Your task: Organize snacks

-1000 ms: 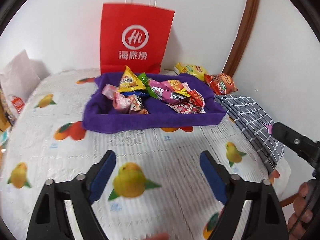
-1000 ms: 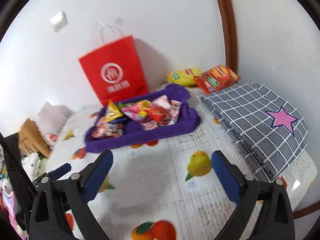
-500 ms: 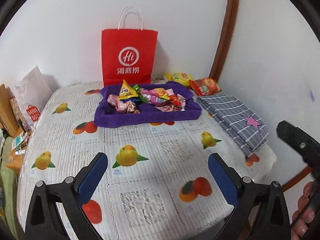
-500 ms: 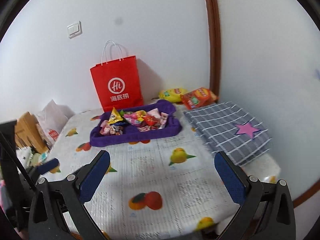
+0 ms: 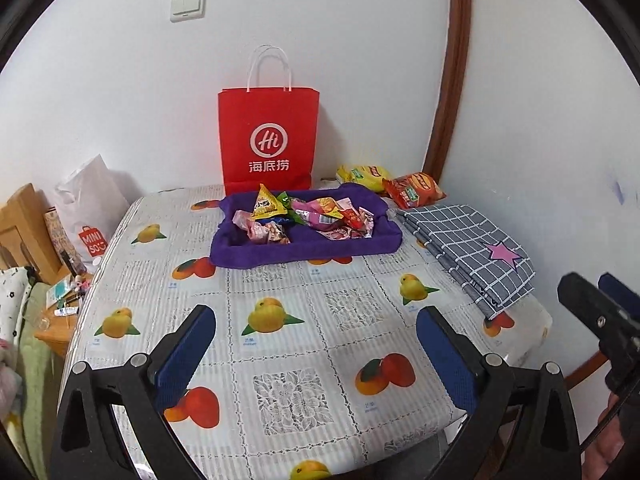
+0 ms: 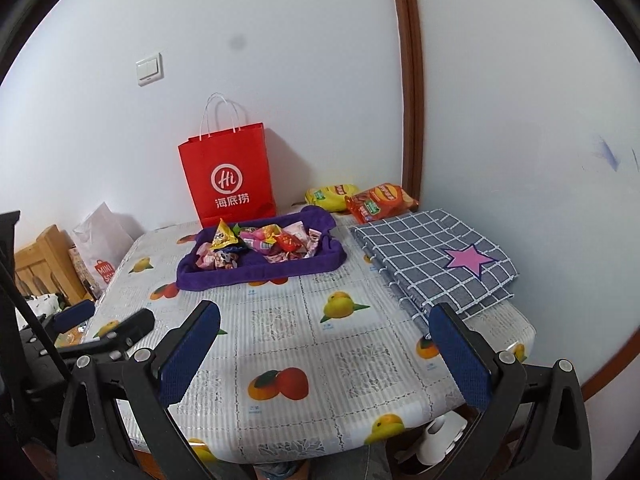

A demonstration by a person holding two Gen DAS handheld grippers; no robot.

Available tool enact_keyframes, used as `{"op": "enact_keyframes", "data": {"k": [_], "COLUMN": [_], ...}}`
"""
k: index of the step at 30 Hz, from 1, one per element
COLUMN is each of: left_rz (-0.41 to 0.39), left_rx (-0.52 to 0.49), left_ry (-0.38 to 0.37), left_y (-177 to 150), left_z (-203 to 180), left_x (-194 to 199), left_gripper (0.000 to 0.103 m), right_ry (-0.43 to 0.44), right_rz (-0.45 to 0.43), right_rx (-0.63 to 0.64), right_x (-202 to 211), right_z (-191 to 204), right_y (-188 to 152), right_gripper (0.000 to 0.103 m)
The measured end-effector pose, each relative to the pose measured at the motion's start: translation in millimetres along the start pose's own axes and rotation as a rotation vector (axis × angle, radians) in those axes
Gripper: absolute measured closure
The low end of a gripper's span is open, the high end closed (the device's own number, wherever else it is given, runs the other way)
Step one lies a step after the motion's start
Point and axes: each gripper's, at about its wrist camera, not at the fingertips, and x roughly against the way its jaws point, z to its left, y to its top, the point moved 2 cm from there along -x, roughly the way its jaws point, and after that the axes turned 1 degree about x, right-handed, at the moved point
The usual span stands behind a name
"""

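Your left gripper (image 5: 316,344) and right gripper (image 6: 328,340) both gape wide with nothing between the pads. The heap of crinkled snack packets (image 5: 308,216), yellow, pink and red, fills the soft purple fabric tray (image 5: 304,254) at the far middle of the fruit-print table (image 5: 288,344), before the red paper bag (image 5: 269,136)

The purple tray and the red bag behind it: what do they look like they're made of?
The purple tray looks like soft plush or terry fabric: matte, fuzzy surface, rounded sagging walls. The red bag looks like matte paper: crisp flat faces, sharp edge folds, thin white twisted handles, probably paper cord. Neither can be confirmed by sight alone.
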Motion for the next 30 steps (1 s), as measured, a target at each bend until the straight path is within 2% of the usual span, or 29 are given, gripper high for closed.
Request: {"op": "enact_keyframes", "data": {"k": [6,30], "left_rz": [-0.007,0.008], "left_rx": [-0.015,-0.025], "left_ry": [0.037,0.035], "left_y": [2,2], "left_z": [0,-5], "left_x": [7,6], "left_gripper": [0.002,0.002], "right_ry": [0.021,0.039], "right_rz": [-0.012,0.008], "right_rx": [-0.006,-0.015], "right_x": [4,-1], "right_z": [0,1], "right_y": [-5,-15], "right_gripper": [0.000,0.000]}}
